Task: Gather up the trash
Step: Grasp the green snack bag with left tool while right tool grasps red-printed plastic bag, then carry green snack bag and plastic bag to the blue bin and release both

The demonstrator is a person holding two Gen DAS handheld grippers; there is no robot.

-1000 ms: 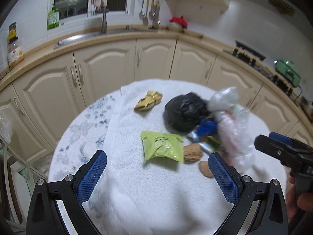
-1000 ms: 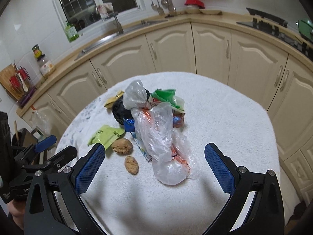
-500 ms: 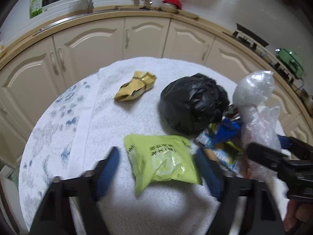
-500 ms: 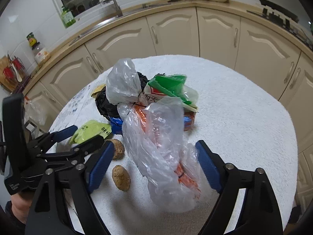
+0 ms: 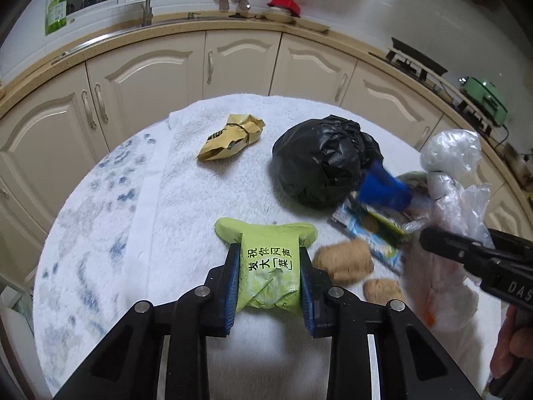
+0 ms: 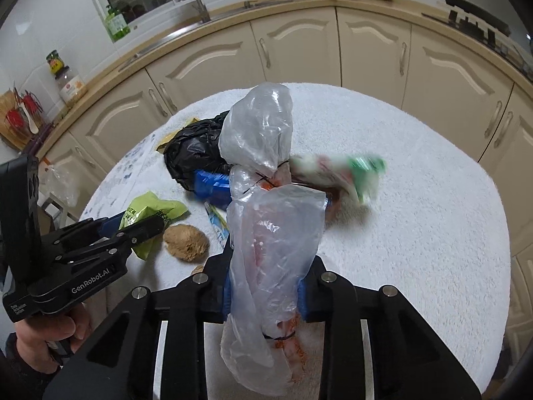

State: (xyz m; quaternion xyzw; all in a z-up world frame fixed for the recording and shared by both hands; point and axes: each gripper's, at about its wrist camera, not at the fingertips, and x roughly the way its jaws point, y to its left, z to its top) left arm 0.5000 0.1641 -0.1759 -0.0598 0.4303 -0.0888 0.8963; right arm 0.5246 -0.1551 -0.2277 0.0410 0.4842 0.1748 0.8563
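A green snack packet (image 5: 263, 230) lies on the white-towelled round table (image 5: 160, 206). My left gripper (image 5: 269, 255) is shut on it, both blue pads pressing its sides. A tied clear plastic bag (image 6: 266, 220) with orange scraps inside stands between the jaws of my right gripper (image 6: 268, 266), which are closing and squeeze its lower part. Behind them lie a black bag (image 5: 323, 163), a crumpled yellow wrapper (image 5: 230, 136), a blue wrapper (image 5: 383, 190), two brown lumps (image 5: 343, 260) and a blurred red and green packet (image 6: 339, 173).
Cream cabinets (image 5: 140, 86) and a countertop with a sink tap (image 5: 146, 6) curve round behind the table. A stove (image 5: 416, 60) is at the right, a green bottle (image 6: 116, 23) by the window. A hand (image 6: 50, 330) holds the left gripper's handle.
Both grippers went from wide open to closed. The left one moved forward and down onto the green packet; the right one closed on the clear bag, and the red and green packet shifted.
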